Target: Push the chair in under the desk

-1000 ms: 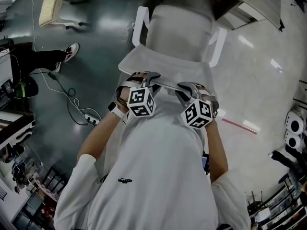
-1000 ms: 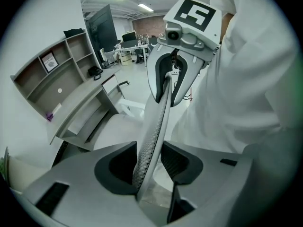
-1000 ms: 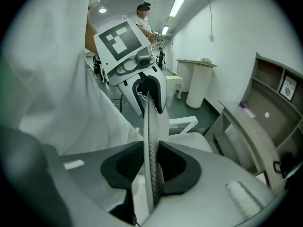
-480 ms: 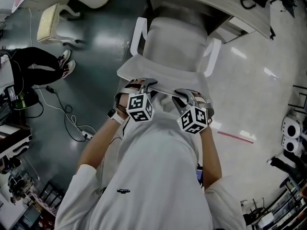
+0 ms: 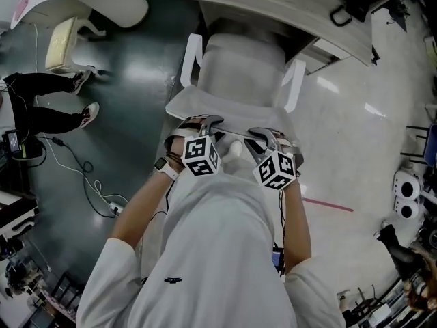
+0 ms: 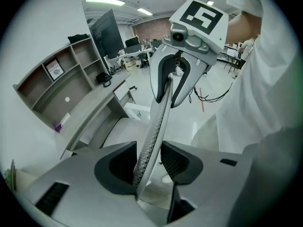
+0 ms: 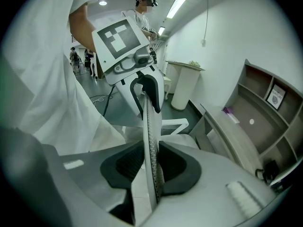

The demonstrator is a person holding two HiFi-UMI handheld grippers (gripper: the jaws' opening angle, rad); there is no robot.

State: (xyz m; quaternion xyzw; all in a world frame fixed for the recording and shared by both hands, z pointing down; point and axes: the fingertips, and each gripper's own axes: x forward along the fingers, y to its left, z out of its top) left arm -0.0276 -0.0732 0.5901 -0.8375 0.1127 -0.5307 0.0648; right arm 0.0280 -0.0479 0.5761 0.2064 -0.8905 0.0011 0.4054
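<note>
Both the left gripper point(image 6: 149, 162) and right gripper point(image 7: 152, 167) pinch the chair's point(image 5: 242, 63) stiff backrest point(image 5: 225, 103) rim; it should roll easily toward the far desk point(image 5: 273, 5).

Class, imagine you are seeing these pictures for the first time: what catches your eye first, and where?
The white chair, centre top of the head view, its seat just reaching the desk. Just below it, the left gripper and right gripper clamp its backrest's top edge.

The glossy floor point(image 5: 136, 67), dark green left and pale right, bears a white armed chair point(image 5: 242, 63) far centre, a loose black cable point(image 5: 87, 183) (left) and a red tape strip point(image 5: 328, 205) right.
</note>
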